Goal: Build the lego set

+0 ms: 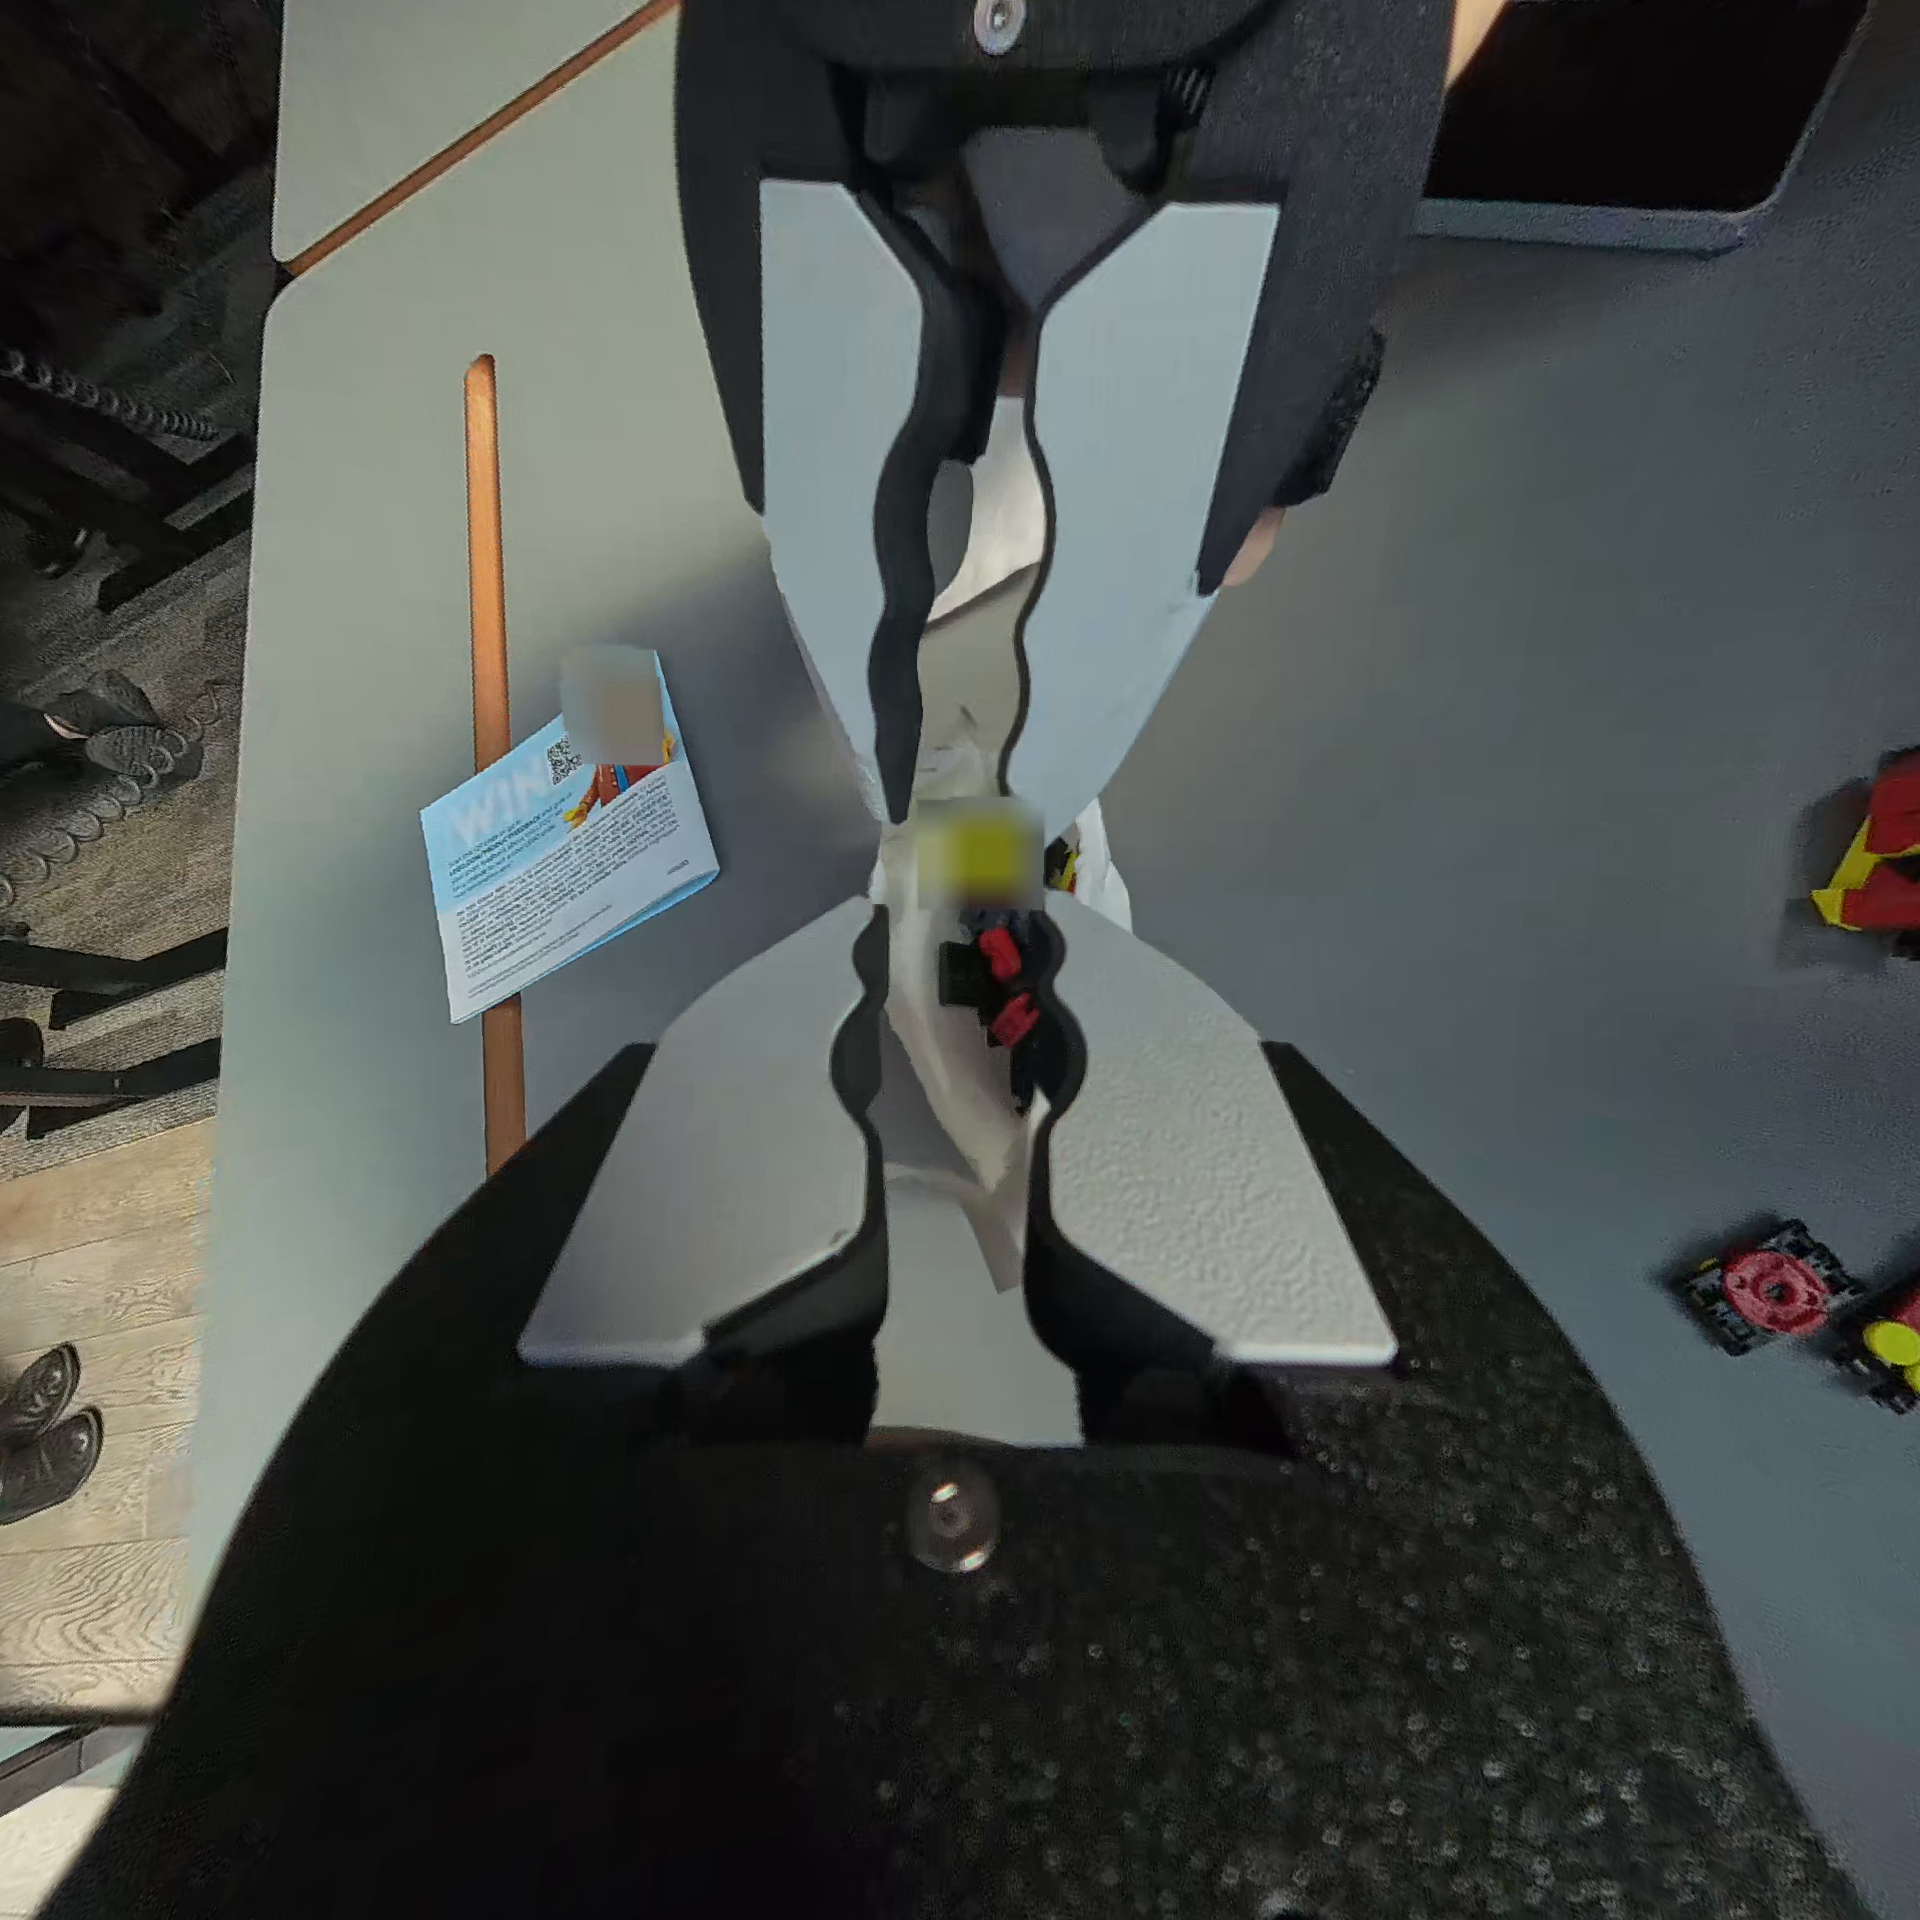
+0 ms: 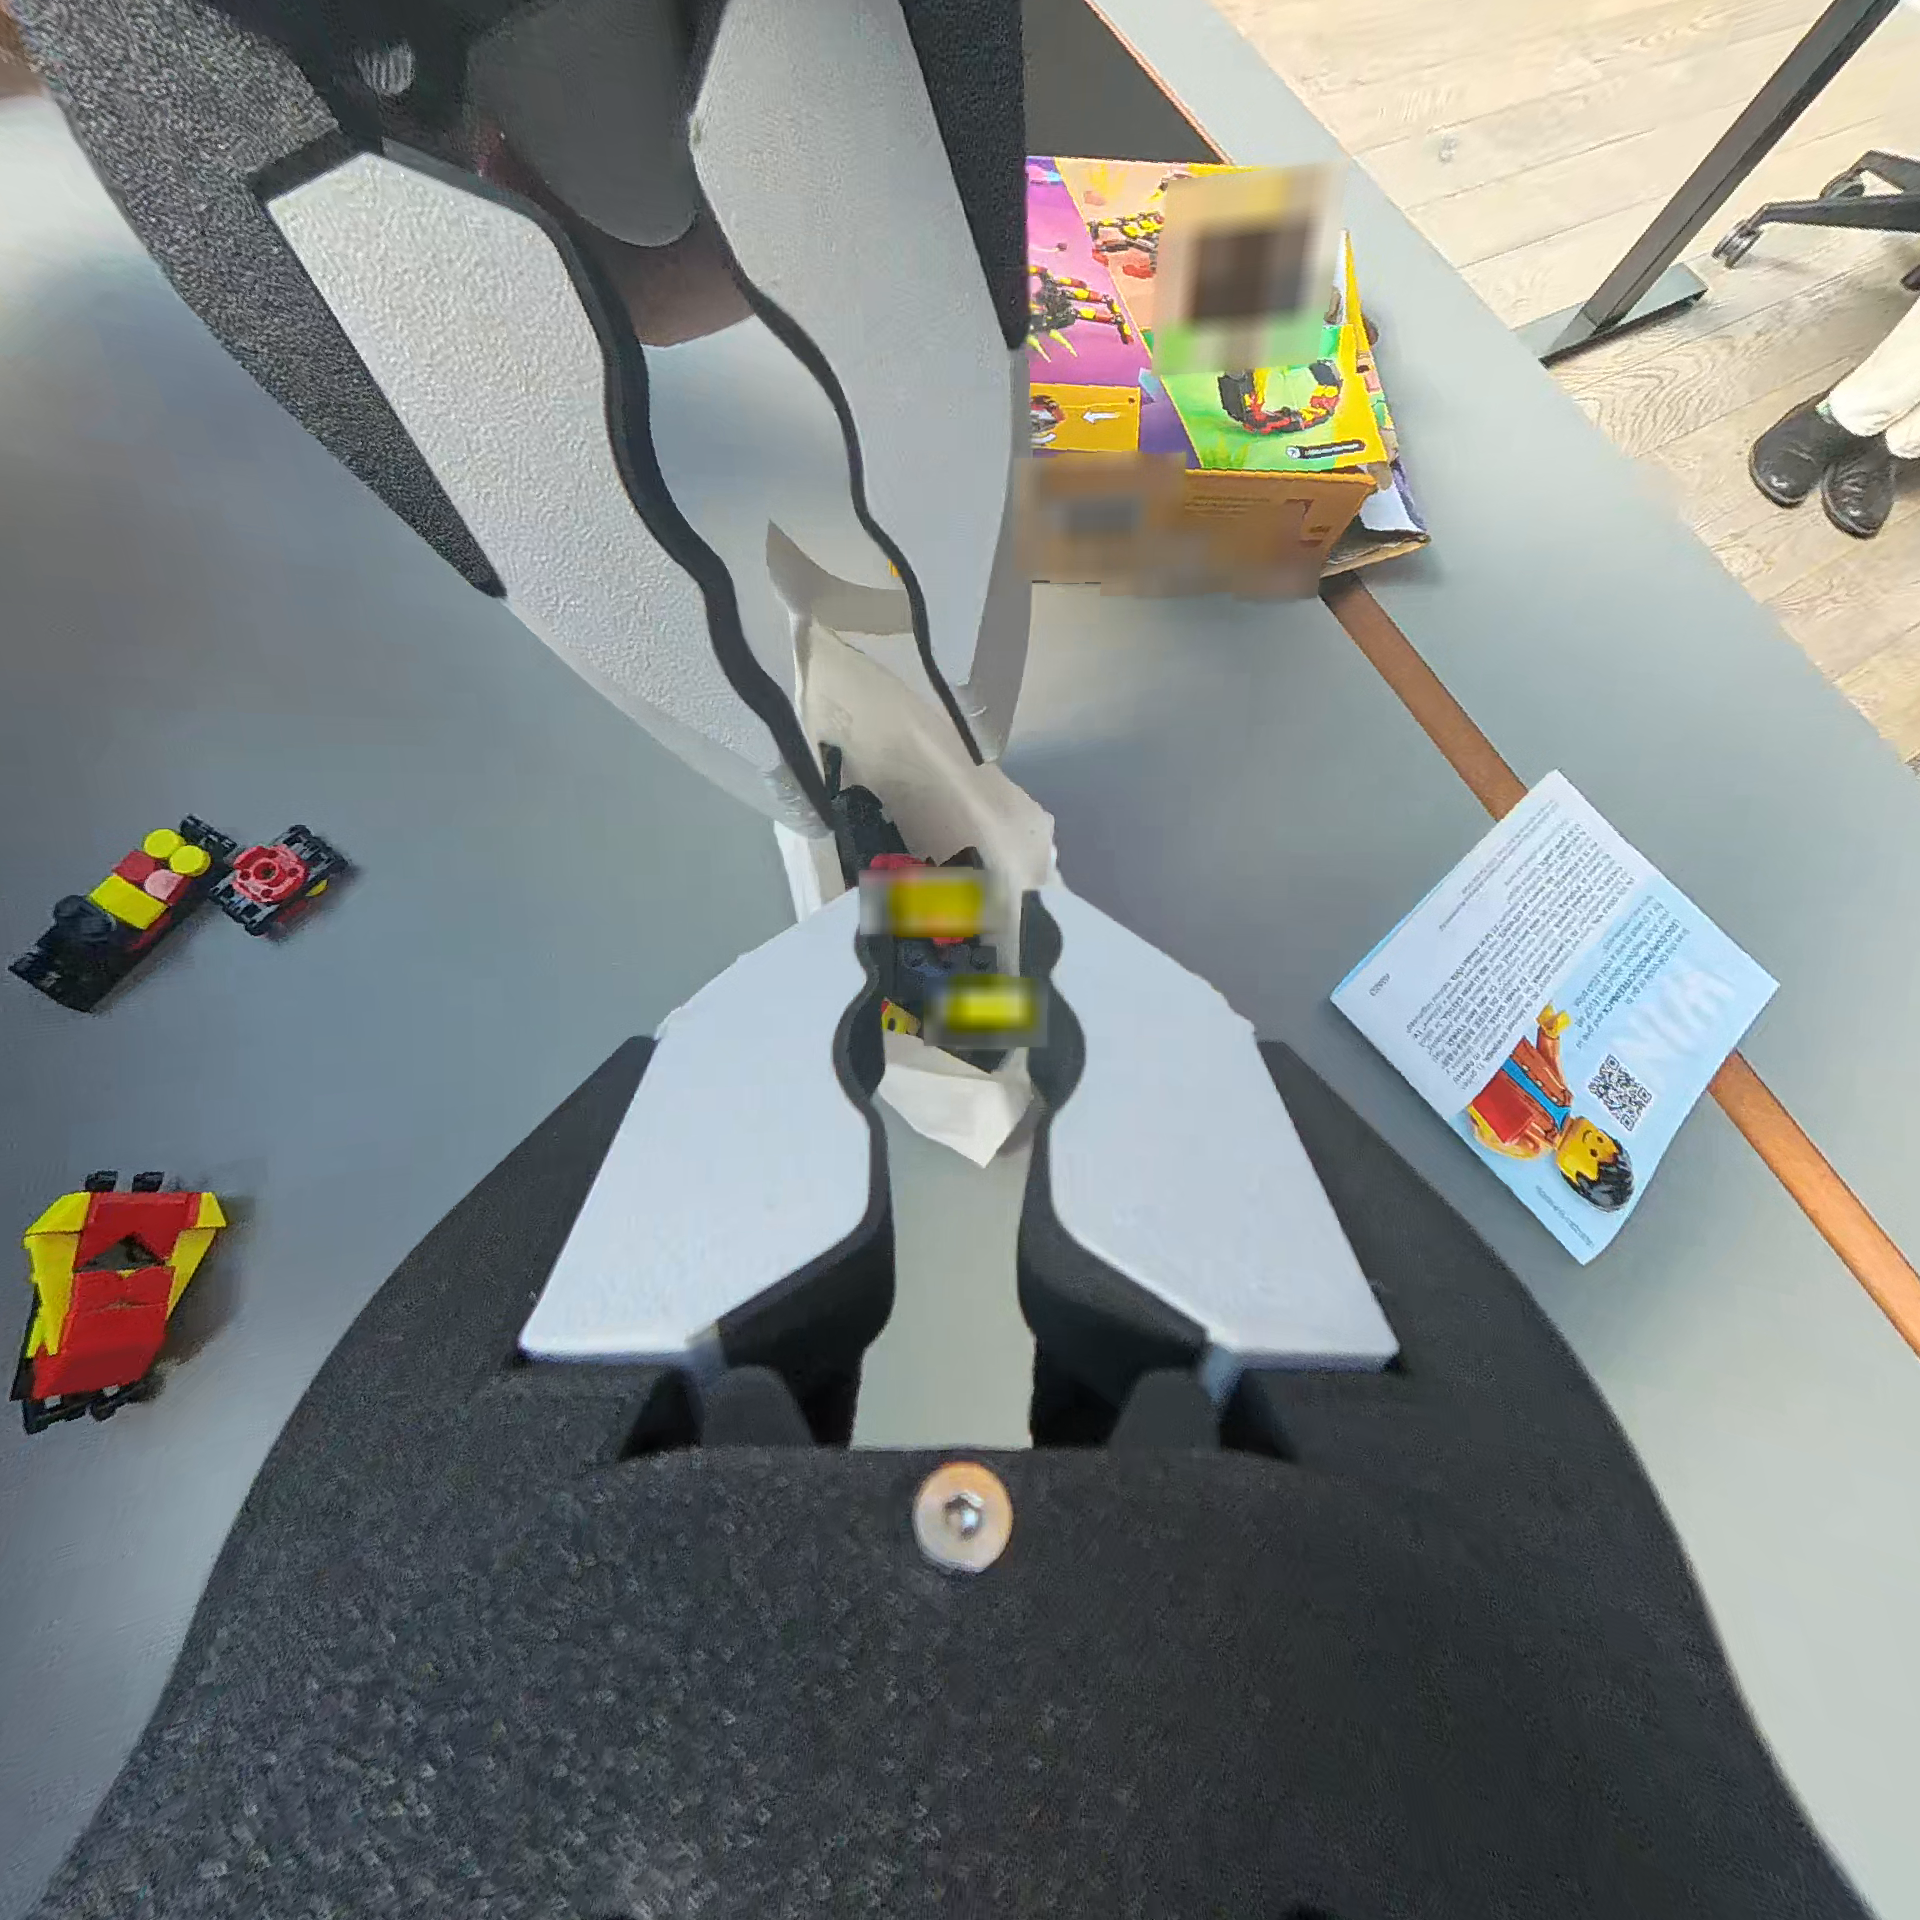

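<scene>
A white paper bag with small black, red and yellow lego pieces in it hangs above the grey table between my two grippers, which face each other. My left gripper is shut on one end of the bag. My right gripper comes in from the top of the left wrist view and is shut on the other end. In the right wrist view my right gripper grips the bag and its pieces, and my left gripper holds the far end.
Three small red, yellow and black lego builds lie on the table. A blue leaflet lies at the table edge and the set's box stands behind it. Two of the builds and the leaflet also show in the left wrist view. Less than 4 cm separates the two grippers' tips.
</scene>
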{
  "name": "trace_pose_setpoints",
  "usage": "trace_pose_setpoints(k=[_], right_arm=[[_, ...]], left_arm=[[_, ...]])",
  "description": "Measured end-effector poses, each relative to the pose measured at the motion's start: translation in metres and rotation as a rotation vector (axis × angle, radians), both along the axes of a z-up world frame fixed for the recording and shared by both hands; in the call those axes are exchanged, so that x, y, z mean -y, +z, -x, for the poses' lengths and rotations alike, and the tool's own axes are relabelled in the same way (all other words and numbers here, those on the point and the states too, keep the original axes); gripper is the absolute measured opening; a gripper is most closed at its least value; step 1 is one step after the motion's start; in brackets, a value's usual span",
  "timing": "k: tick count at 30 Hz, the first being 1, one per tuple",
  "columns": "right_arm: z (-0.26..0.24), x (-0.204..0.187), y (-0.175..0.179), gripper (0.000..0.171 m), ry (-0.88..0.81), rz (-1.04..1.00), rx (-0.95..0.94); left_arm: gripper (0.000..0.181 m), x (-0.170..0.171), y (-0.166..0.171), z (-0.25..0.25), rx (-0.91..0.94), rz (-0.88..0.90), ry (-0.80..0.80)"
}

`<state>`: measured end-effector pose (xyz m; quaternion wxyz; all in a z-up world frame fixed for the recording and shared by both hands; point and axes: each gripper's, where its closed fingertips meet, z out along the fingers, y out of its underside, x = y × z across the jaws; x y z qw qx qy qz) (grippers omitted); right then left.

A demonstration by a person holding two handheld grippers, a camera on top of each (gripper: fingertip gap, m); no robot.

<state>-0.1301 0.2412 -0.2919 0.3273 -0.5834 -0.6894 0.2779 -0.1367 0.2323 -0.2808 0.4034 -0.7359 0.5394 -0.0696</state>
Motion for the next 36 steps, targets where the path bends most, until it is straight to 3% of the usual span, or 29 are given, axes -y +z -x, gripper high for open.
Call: trace_pose_setpoints(k=[4, 7, 14, 19, 23, 31, 33, 36], right_arm=[[0.000, 0.001, -0.002, 0.028, 0.019, -0.023, 0.013], [0.005, 0.000, 0.005, 0.030, 0.033, -0.063, -0.027], [0.007, 0.002, 0.016, 0.030, 0.048, -0.135, -0.036], [-0.004, -0.005, 0.019, 0.031, -0.003, -0.135, -0.050], [-0.041, 0.032, 0.027, 0.030, -0.018, -0.009, -0.120], [-0.109, 0.167, -0.020, 0.028, 0.028, 0.167, -0.070], [-0.101, 0.194, -0.022, 0.027, 0.030, 0.243, -0.103], [-0.075, 0.225, -0.037, 0.027, 0.027, 0.285, -0.070]], left_arm=[[0.025, -0.004, 0.015, 0.001, 0.075, -0.064, 0.021], [0.008, -0.007, 0.020, -0.006, 0.175, -0.044, 0.030], [0.004, -0.015, 0.002, 0.001, 0.060, 0.011, 0.041], [0.006, -0.010, 0.029, 0.015, 0.132, -0.078, 0.139], [0.010, 0.046, 0.057, 0.024, 0.240, -0.125, 0.168], [0.029, 0.188, -0.049, 0.021, 0.107, 0.083, 0.146], [0.031, 0.206, -0.064, 0.012, 0.031, 0.044, 0.028], [0.030, 0.204, -0.069, 0.000, 0.026, -0.006, -0.089]])
